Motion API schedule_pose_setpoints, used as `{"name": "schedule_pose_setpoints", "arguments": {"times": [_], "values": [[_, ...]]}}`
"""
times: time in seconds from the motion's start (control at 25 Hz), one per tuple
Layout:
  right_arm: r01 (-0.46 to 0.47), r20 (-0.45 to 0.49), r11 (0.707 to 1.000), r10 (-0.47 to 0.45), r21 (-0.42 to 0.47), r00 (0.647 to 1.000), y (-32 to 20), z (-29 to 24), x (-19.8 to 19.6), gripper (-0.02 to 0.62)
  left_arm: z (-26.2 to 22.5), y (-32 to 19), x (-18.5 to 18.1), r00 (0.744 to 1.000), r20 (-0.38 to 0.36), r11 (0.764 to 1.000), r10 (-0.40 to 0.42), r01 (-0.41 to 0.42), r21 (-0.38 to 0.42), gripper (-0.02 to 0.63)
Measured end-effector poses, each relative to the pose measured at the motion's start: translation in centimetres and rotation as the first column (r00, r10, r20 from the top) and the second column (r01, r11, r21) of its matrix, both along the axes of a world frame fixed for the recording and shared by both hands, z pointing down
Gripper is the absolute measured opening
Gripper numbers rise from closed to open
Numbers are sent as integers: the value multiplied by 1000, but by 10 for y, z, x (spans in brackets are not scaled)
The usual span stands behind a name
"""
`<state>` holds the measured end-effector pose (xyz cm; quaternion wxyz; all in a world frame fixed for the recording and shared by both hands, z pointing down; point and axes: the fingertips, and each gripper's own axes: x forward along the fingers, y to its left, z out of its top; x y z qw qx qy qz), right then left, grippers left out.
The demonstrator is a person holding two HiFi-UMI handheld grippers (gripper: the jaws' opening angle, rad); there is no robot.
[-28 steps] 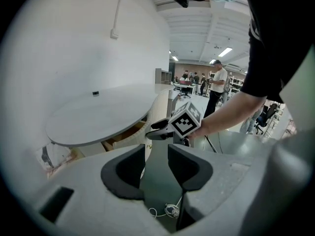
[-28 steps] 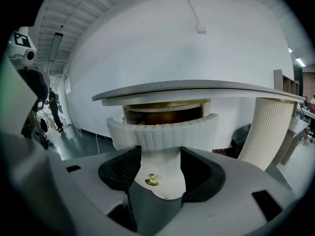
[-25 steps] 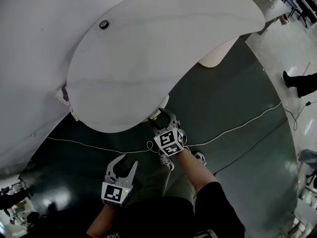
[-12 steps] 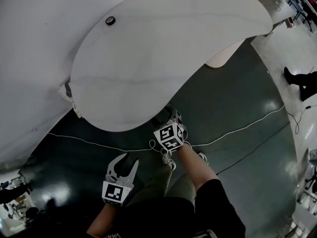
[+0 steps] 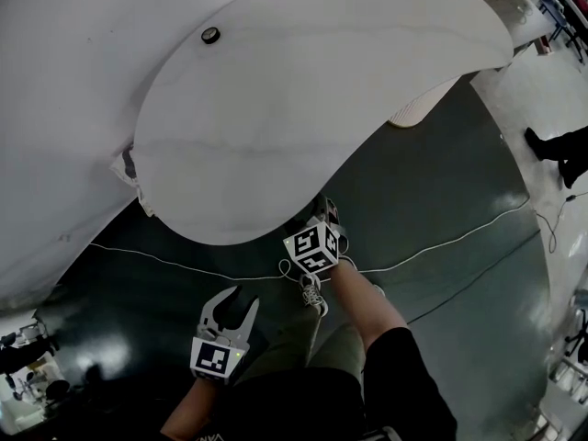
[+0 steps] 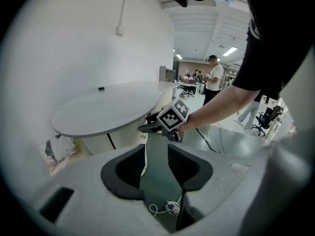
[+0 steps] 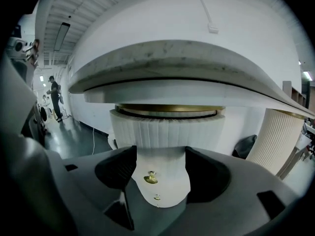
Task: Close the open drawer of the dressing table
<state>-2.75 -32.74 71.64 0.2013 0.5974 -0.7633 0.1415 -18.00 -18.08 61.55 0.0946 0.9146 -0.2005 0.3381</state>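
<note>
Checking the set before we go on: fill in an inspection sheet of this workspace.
Surface: white curved tabletop, carrying a small dark round object.
Job's things: ribbed drawer unit under the top, brass knob on the white front below; open or shut cannot be told.
Clutter: crumpled wrapping at the top's left edge.
Grippers: right gripper has its fingers apart; they have just been opening, and the knob shows between them, not gripped. Left gripper is open and empty.
Cables: white cable across the floor.
Surroundings: glossy dark floor, white wall, a person standing far off.
</note>
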Motion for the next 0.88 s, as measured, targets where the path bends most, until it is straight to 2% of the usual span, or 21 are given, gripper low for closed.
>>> {"name": "schedule_pose_setpoints", "arguments": {"times": [0.56,0.88], "values": [[-26,43,999,25,19,999,-16,-2,-1,308,-3,-5,-1,1000,2,1000,-15,15,7,141],[12,42,1000,-11,-6,999,-12,-4,-2,310,-11,-3,-2,999,-6,999,-40,40,26,140]]}}
